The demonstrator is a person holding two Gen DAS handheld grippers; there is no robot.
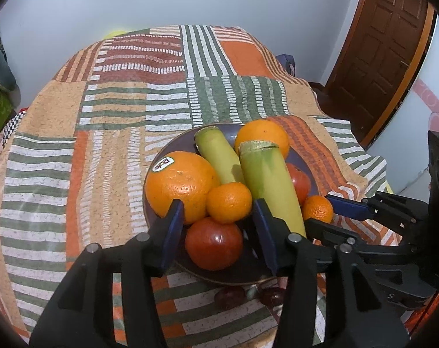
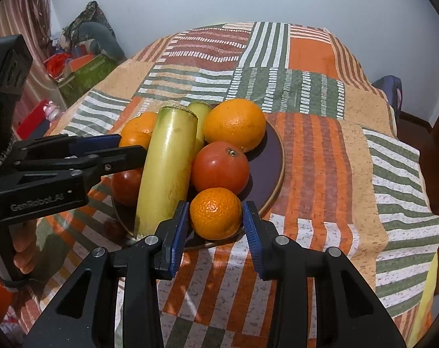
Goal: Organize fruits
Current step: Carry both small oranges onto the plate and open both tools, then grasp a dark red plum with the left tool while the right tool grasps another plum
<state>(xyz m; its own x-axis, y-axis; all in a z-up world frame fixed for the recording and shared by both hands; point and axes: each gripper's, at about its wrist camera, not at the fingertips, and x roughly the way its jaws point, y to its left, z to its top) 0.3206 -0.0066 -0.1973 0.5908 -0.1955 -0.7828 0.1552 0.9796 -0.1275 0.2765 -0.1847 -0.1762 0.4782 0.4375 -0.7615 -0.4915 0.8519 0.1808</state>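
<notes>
A dark plate [image 1: 177,143] [image 2: 265,168] on the patchwork tablecloth holds two greenish bananas [image 1: 270,179] [image 2: 167,168], two oranges [image 1: 178,185] [image 2: 235,124], two tomatoes and two mandarins. My left gripper [image 1: 218,211] [image 2: 132,146] stands open around the near tomato [image 1: 213,243], with a gap on the tomato's right; a mandarin [image 1: 229,202] lies just beyond it. My right gripper [image 2: 215,223] [image 1: 321,211] is shut on the other mandarin [image 2: 215,213] [image 1: 318,208], which sits at the plate's near rim beside a tomato [image 2: 219,168].
Two small dark red round things [image 1: 229,297] lie on the cloth by the plate's near rim. A wooden door [image 1: 387,43] stands at the right. Boxes and clutter [image 2: 86,72] sit beyond the table's left. A hand [image 2: 22,255] grips the left gripper's handle.
</notes>
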